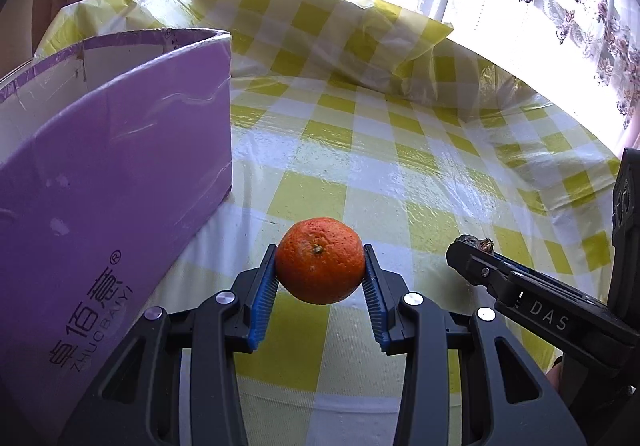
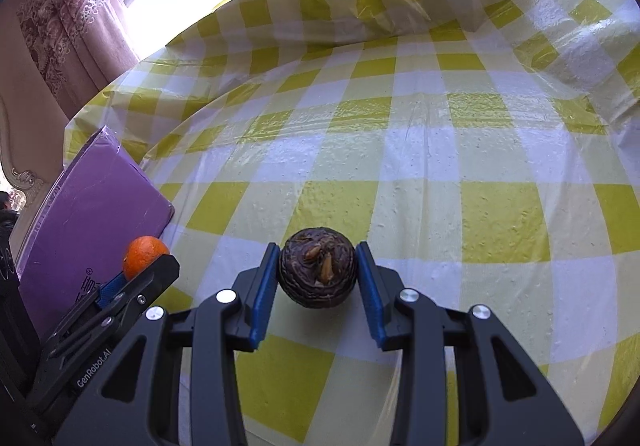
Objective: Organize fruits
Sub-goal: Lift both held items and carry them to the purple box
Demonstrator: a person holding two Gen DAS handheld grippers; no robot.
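My left gripper (image 1: 320, 266) is shut on an orange (image 1: 320, 260), held between its blue pads just above the checked tablecloth. My right gripper (image 2: 318, 266) is shut on a dark brown, wrinkled round fruit (image 2: 317, 267) with two tan sprouts on top. In the left wrist view the right gripper (image 1: 472, 254) shows at the right with the brown fruit (image 1: 478, 245) peeking over its tip. In the right wrist view the left gripper (image 2: 132, 278) shows at the lower left with the orange (image 2: 143, 256) in it.
An open purple cardboard box (image 1: 120, 174) stands to the left of the orange, also at the left of the right wrist view (image 2: 92, 214). The yellow and white checked plastic tablecloth (image 2: 440, 166) is rumpled at the far edge. Curtains and a bright window lie behind.
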